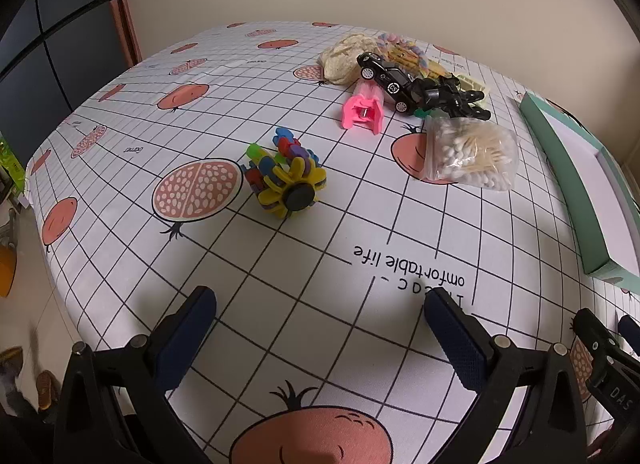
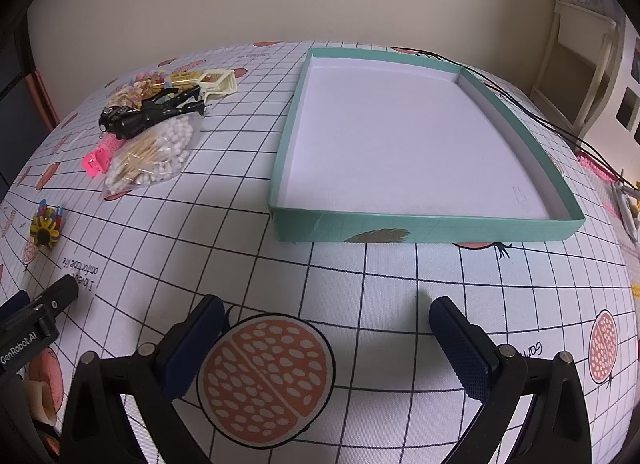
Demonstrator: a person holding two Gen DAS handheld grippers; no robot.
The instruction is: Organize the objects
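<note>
Nothing was sorted yet — the teal tray (image 2: 420, 220) lay empty near the table's right edge, the cotton-swab bag (image 1: 472, 154) and clutter beside it. Left gripper (image 1: 320, 328) and right gripper (image 2: 328, 338) both gaped, holding nothing.

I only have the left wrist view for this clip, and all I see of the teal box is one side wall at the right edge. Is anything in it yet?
Observer: No. In the right wrist view the teal box shows a bare white floor with nothing inside.
Operator: Is the right gripper holding something?
Observer: No. The right gripper is open, over the tablecloth in front of the box.
Operator: Is anything lying beyond the box?
Observer: Yes, a black cable runs along the cloth past its far right corner.
</note>
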